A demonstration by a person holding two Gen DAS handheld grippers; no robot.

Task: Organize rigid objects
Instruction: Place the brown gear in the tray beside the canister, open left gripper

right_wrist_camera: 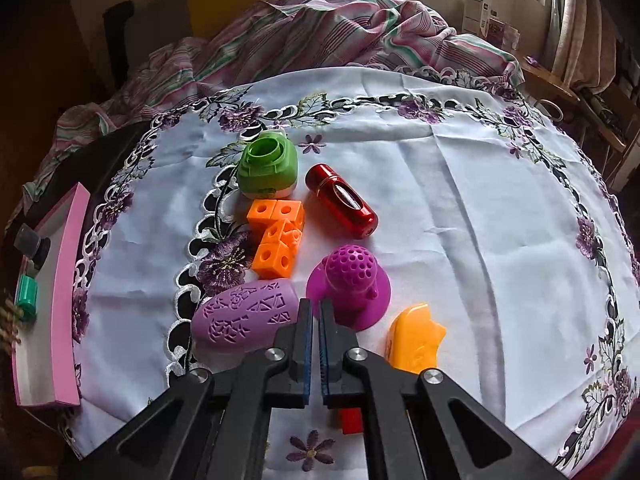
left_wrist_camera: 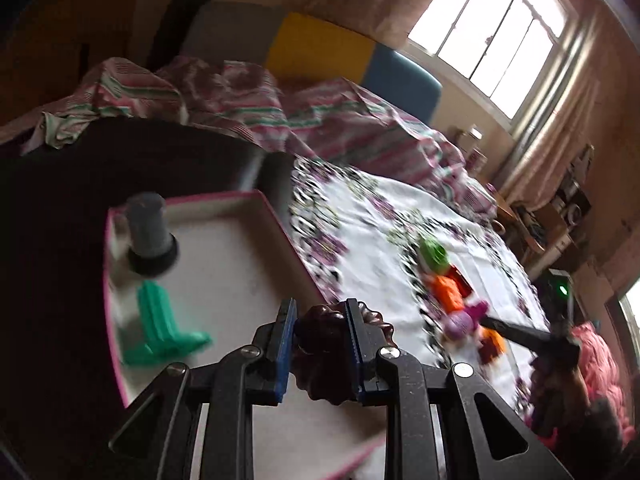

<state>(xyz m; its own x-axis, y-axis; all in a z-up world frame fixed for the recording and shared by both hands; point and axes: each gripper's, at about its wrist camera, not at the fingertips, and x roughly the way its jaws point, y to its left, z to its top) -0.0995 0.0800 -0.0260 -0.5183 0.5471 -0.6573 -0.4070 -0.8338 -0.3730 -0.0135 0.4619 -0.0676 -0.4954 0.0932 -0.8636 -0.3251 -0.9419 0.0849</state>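
Observation:
My left gripper (left_wrist_camera: 321, 308) is shut on a dark brown ribbed object (left_wrist_camera: 332, 356) and holds it over the near part of a pink-rimmed white box (left_wrist_camera: 224, 264). In the box stand a grey cylinder (left_wrist_camera: 150, 232) and a teal piece (left_wrist_camera: 164, 330). My right gripper (right_wrist_camera: 316, 308) is shut and empty above the cloth, between a lilac patterned oval (right_wrist_camera: 244, 316) and a magenta perforated piece (right_wrist_camera: 350, 284). Around it lie orange cubes (right_wrist_camera: 278, 238), a green piece (right_wrist_camera: 268, 168), a red capsule (right_wrist_camera: 342, 204) and an orange-yellow piece (right_wrist_camera: 416, 338).
A white floral cloth (right_wrist_camera: 460, 208) covers the table. The box sits at its left edge (right_wrist_camera: 66, 288). A striped bedsheet (right_wrist_camera: 320, 36) is bunched behind. A small red block (right_wrist_camera: 350, 420) lies under my right gripper. A window (left_wrist_camera: 492, 36) is at the far right.

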